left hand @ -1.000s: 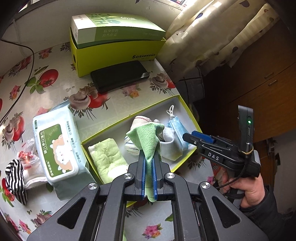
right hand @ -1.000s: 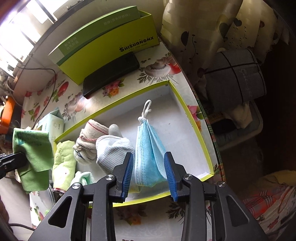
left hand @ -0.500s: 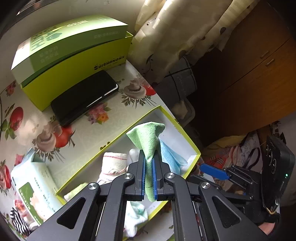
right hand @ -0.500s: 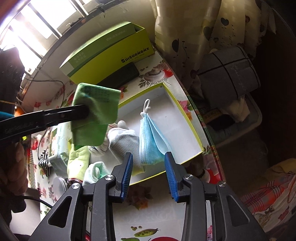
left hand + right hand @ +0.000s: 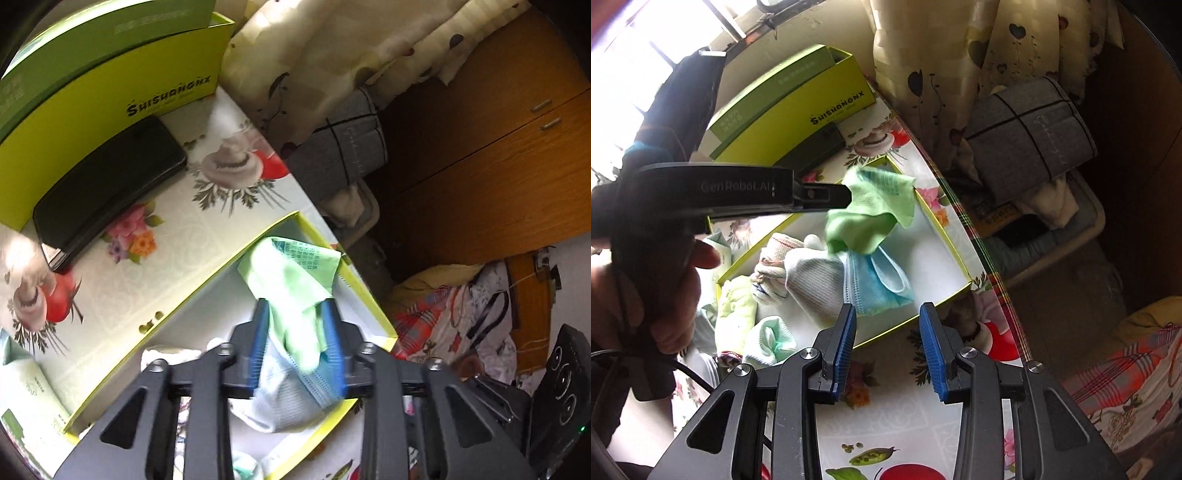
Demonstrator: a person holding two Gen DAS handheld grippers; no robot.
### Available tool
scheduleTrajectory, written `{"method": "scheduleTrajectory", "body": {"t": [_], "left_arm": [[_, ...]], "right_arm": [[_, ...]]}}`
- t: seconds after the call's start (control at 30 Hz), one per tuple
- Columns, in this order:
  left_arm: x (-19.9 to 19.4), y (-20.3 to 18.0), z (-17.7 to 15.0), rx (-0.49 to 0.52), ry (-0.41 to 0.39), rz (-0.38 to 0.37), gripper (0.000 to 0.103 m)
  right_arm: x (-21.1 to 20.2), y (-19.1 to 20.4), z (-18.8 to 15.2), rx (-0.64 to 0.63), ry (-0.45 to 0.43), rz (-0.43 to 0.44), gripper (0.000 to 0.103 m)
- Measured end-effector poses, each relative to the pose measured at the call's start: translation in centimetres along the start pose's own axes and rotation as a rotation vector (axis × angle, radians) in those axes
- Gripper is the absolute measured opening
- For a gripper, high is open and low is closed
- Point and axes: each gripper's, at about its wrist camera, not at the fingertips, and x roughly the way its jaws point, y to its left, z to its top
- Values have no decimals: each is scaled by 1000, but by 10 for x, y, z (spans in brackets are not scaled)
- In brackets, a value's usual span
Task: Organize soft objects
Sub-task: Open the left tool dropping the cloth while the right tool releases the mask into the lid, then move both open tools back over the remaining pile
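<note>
- Left wrist: left gripper (image 5: 295, 328) jaws have just been opening, now spread; green cloth (image 5: 295, 284) loose between them, over the far right end of the yellow tray (image 5: 365, 295), above the blue mask (image 5: 317, 380).
- Right wrist: right gripper (image 5: 888, 345) part open, holding nothing, near the tray's near edge; cloth (image 5: 871, 218) drapes onto mask (image 5: 879, 284), socks (image 5: 809, 280) to its left.

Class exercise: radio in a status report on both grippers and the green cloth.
Left gripper jaws just opened, green cloth loose between them, over the tray. Right gripper open, empty. Blue mask lies beneath the cloth.
</note>
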Motion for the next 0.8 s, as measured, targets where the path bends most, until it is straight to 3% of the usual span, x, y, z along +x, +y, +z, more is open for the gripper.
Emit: {"method": "scheduleTrajectory", "body": {"t": [0.47, 0.8], "left_arm": [[-79, 19, -51, -28, -106, 74, 42], [-139, 33, -111, -39, -192, 146, 42]], "right_arm": [[-18, 43, 8, -72, -32, 24, 35], [-37, 96, -12, -155, -36, 44, 45]]}}
